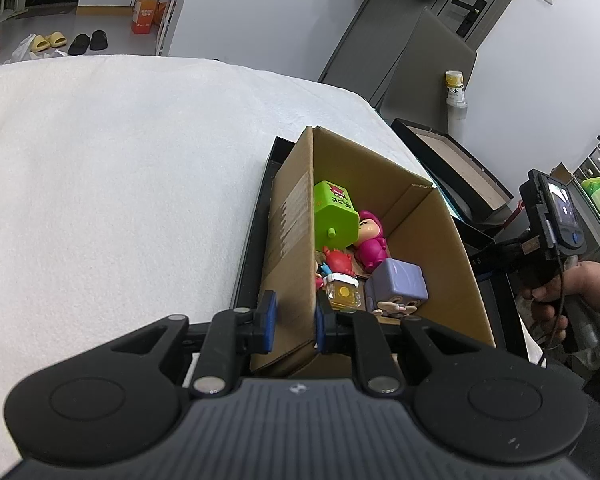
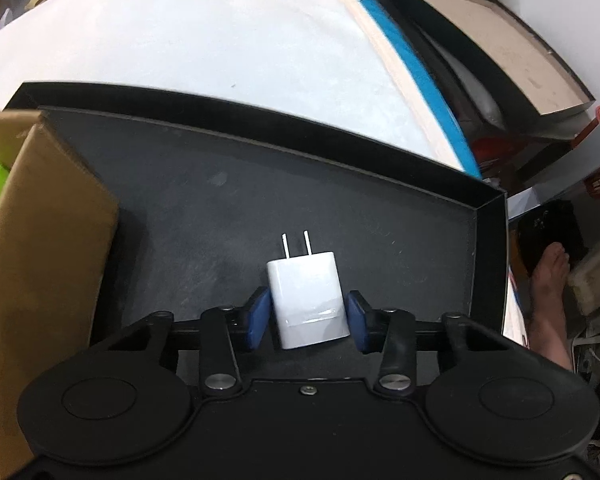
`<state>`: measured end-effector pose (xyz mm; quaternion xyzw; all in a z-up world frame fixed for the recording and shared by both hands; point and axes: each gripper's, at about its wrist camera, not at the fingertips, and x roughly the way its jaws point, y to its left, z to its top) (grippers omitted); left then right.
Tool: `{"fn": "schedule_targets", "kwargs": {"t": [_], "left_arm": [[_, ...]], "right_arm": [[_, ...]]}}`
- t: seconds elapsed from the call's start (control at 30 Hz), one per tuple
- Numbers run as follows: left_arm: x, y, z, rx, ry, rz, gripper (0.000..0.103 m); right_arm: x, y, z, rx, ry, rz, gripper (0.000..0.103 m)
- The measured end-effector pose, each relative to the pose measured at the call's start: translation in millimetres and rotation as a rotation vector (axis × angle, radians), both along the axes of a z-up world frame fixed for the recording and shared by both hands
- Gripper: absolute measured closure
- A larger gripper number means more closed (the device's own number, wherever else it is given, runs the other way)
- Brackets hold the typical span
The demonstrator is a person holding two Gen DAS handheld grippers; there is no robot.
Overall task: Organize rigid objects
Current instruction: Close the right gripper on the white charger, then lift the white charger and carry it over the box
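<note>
Black tray (image 2: 380, 208): white charger (image 2: 306, 300) between right hand-held gripper (image 2: 307, 320) pads.

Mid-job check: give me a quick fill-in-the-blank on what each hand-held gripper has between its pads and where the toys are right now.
1. The left hand-held gripper straddles one ____ of the cardboard box.
2. Between the pads of the right hand-held gripper sits a white ____, prongs pointing away.
3. The green cube toy and purple cube toy lie inside the ____ box.
4. The cardboard box stands in a ____ tray.

Missing words: wall; charger; cardboard; black
</note>
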<state>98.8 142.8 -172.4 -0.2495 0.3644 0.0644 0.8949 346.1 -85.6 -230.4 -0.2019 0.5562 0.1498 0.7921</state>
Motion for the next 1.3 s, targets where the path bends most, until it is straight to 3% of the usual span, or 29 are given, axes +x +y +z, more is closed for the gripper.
{"fn": "schedule_targets", "kwargs": {"t": [0.13,0.63,0.97,1.3], "left_arm": [[0.9,1.0,-0.2,-0.004,0.001,0.0,0.086],[0.7,-0.8,0.1,0.005,0.0,0.0,0.086],[0.7,0.5,1.0,-0.003,0.003,-0.001,0.086],[1.4,0.1,0.4,-0.005,0.004,-0.005,0.086]], "right_arm": [[-4.8,-1.7,6.6,0.014,0.052,-0.01,0.065],[-40.4,4.1,83.2,0.043,-0.039,0.096,0.065],[-56.7,18.0,138.4,0.081,-0.102,0.107,0.065],[-76.5,46.7,170.2,0.115,-0.122,0.158,0.065]]}}
